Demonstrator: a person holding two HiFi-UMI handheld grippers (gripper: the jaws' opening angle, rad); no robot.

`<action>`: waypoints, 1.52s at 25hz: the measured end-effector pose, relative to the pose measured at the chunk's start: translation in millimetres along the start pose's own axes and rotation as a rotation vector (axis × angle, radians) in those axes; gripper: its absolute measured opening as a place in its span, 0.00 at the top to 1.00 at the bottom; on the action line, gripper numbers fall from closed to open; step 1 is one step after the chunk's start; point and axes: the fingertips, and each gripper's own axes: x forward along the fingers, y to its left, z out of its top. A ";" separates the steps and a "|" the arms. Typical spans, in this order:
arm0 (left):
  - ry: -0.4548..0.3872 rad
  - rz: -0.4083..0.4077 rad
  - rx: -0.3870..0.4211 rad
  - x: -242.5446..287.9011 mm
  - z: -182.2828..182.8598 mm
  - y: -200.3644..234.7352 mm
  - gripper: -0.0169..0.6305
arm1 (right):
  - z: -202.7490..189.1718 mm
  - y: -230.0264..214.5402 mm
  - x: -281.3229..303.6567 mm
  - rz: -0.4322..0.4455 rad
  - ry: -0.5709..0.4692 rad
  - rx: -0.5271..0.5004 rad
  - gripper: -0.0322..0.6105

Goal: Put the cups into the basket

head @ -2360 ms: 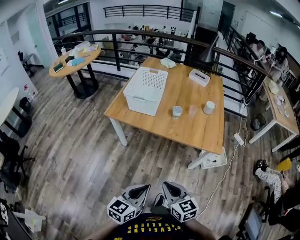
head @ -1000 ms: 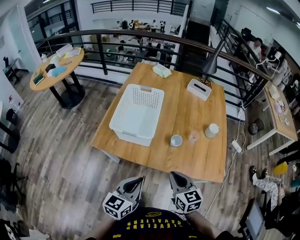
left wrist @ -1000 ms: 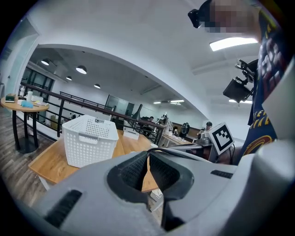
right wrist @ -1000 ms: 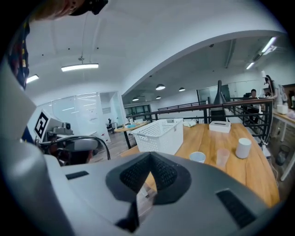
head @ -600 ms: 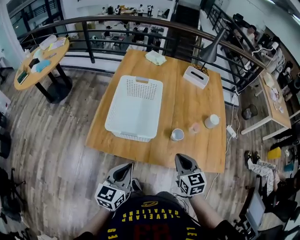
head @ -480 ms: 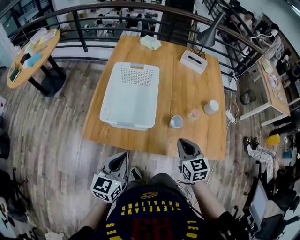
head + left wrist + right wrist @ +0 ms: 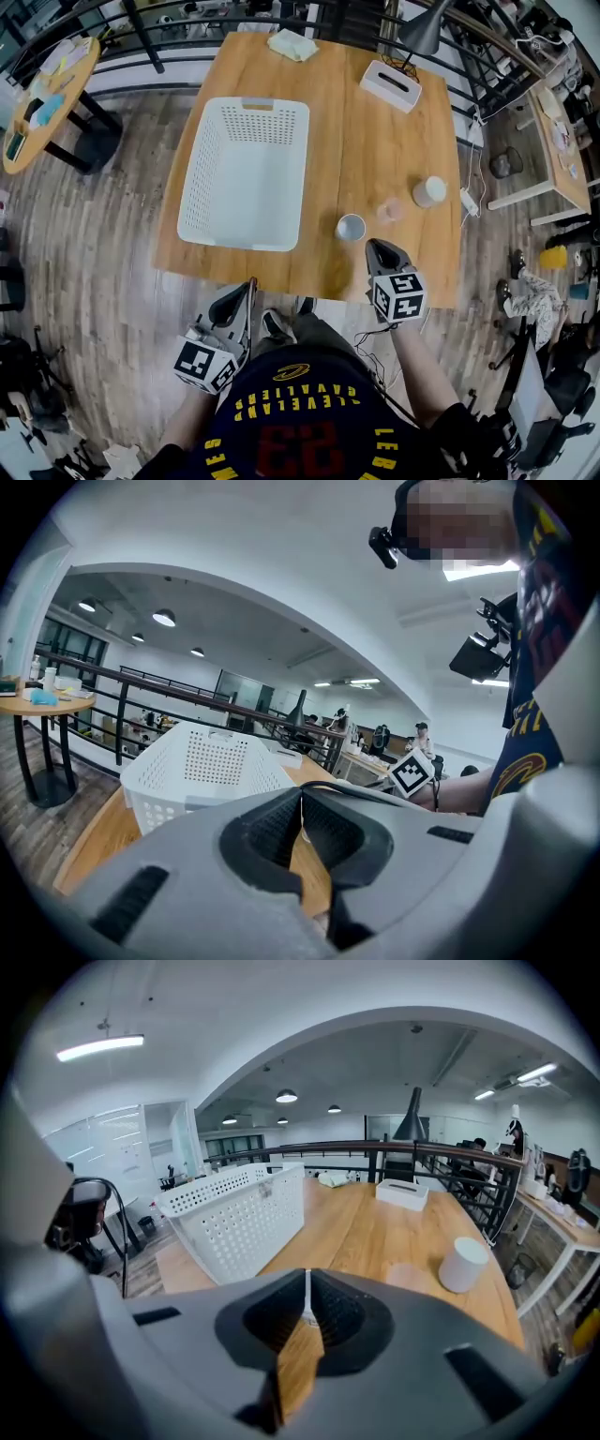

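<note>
Three cups stand on the wooden table [image 7: 394, 131]: a grey-blue cup [image 7: 351, 227], a translucent pink cup [image 7: 390, 210] and a white cup [image 7: 430, 191]. The white perforated basket [image 7: 234, 239] lies empty to their left. My right gripper [image 7: 380, 246] is shut and empty, its tips over the table's near edge just right of the grey-blue cup. In the right gripper view [image 7: 307, 1293] the basket [image 7: 239, 1213], the pink cup [image 7: 408, 1274] and the white cup [image 7: 465, 1264] show; the grey-blue cup is hidden. My left gripper [image 7: 246, 289], shut and empty, hangs off the near edge, facing the basket [image 7: 202, 766].
A white tissue box [image 7: 391, 85] and a crumpled cloth [image 7: 292, 44] lie at the table's far end beside a grey lamp [image 7: 427, 28]. A black railing runs behind the table. A round side table [image 7: 42, 94] stands far left, and cables trail on the floor at right.
The table has drawn much closer in the head view. My right gripper has moved forward over the table's near edge beside the grey-blue cup. The left gripper moved up to that edge.
</note>
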 end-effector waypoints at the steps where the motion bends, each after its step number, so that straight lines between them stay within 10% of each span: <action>1: 0.005 -0.004 -0.001 4.9 1.3 -2.8 0.96 | -3.6 -4.7 7.1 0.007 0.017 0.009 0.93; 13: 0.004 0.015 -0.001 28.8 15.7 -14.6 0.73 | -24.0 -34.4 60.0 0.059 0.151 0.024 0.79; 26: -0.011 0.044 -0.016 34.2 18.0 -1.8 0.73 | -37.7 -48.4 87.4 0.070 0.216 0.006 0.79; 38: 0.554 -0.005 0.556 17.1 -55.9 15.8 0.73 | -37.3 -41.9 93.0 0.102 0.230 -0.017 0.80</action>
